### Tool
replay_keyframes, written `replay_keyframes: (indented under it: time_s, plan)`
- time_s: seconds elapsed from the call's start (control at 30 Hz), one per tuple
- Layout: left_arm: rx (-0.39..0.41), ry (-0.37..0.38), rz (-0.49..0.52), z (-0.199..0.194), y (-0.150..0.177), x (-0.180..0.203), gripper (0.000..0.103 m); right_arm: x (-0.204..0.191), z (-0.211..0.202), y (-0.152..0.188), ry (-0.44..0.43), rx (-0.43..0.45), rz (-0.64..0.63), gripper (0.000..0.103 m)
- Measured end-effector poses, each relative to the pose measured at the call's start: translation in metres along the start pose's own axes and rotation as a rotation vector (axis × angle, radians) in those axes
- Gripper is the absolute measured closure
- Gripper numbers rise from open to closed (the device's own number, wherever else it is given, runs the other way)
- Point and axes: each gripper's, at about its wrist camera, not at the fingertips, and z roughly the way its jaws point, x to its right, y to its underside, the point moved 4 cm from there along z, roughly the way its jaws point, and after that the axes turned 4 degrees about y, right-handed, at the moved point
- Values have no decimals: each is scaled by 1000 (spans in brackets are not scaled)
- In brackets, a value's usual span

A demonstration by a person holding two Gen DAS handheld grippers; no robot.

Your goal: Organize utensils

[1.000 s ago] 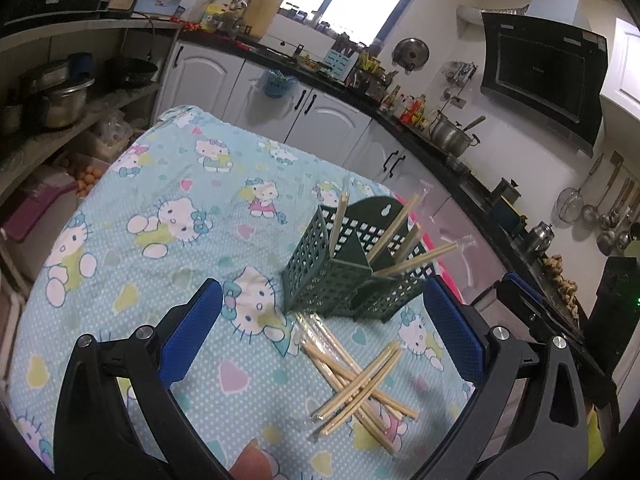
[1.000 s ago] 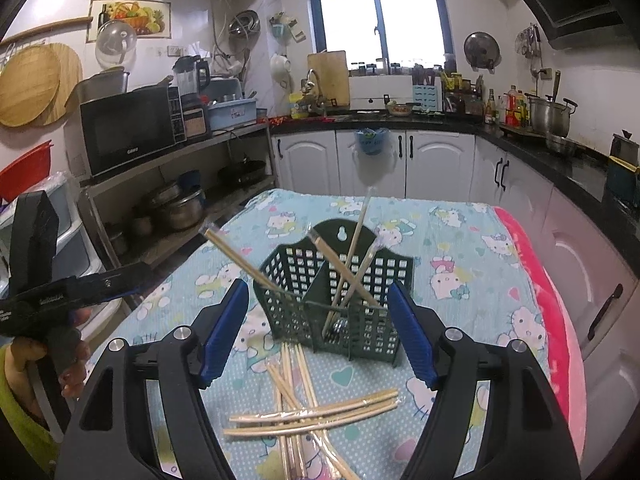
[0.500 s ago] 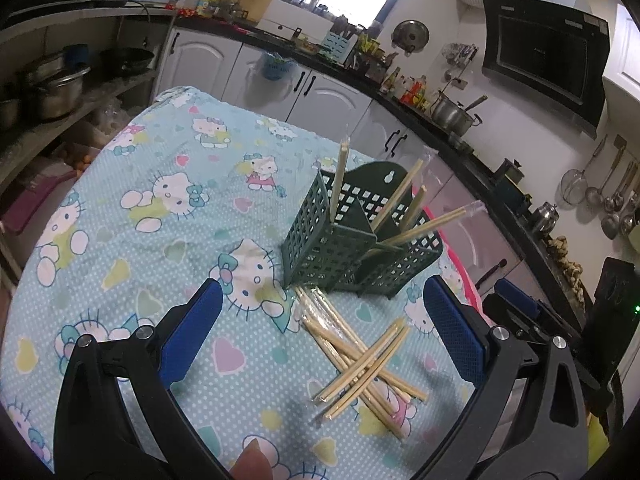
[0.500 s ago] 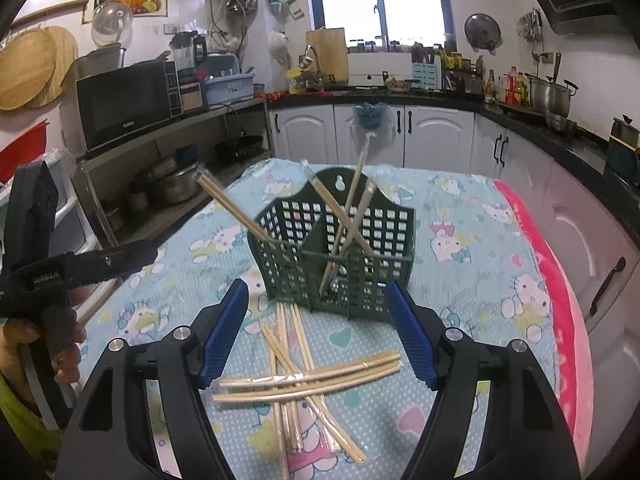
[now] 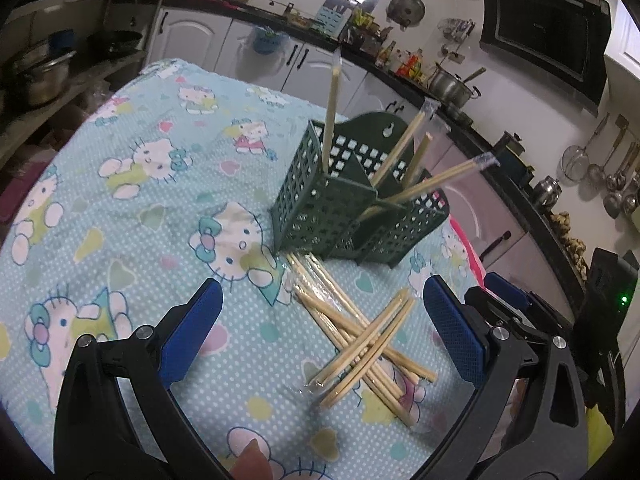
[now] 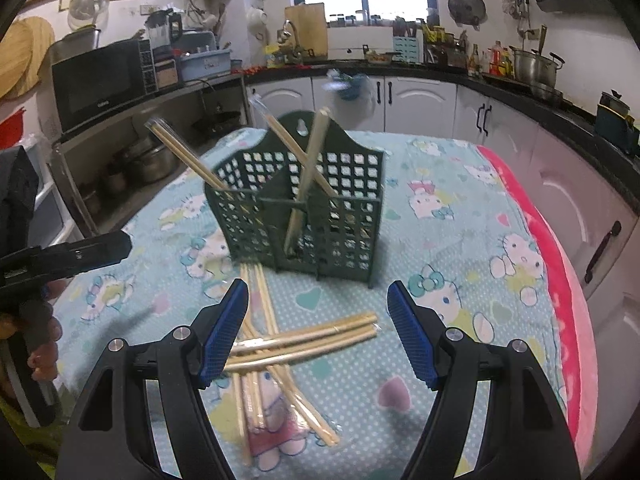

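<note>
A dark green slotted utensil holder stands on the cartoon-cat tablecloth, with several wrapped chopstick pairs leaning out of it. More chopsticks lie crossed in a loose pile on the cloth in front of the holder. My left gripper hangs open just above the pile, nothing between its blue pads. My right gripper is also open over the pile, on the holder's near side. The right gripper shows at the left view's right edge; the left gripper shows at the right view's left edge.
Kitchen counters with white cabinets ring the table. Shelves with a microwave and pots sit to the left. A pink cloth edge marks the table's right side. A person's hand grips the left tool's handle.
Both grippers have sunk and tilted downward toward the chopstick pile, so the holder and pile look larger and closer. Jaws stayed open; nothing was picked up.
</note>
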Motion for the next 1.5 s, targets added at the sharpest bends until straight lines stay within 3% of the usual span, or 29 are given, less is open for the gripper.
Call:
replay_keyframes:
  time_s: [0.13,0.43,0.6,0.87,1.5]
  plan:
    - [-27,12,-7,10,7,-2,14,9,10,9,19,-27,12,33]
    - [-96,34,-50,33,20,-12,40,29,34,28,57,-93,31,34]
    - [-130,50,-64,46,24,-15,50,41,51,35,63,-133,54,44]
    - [-169,65,-84,63,27,-17,53,49,75,38,38,-181,82,62]
    - [-208,90,-177,94,21,-31,60,65,101,39,-35,-221,168,80]
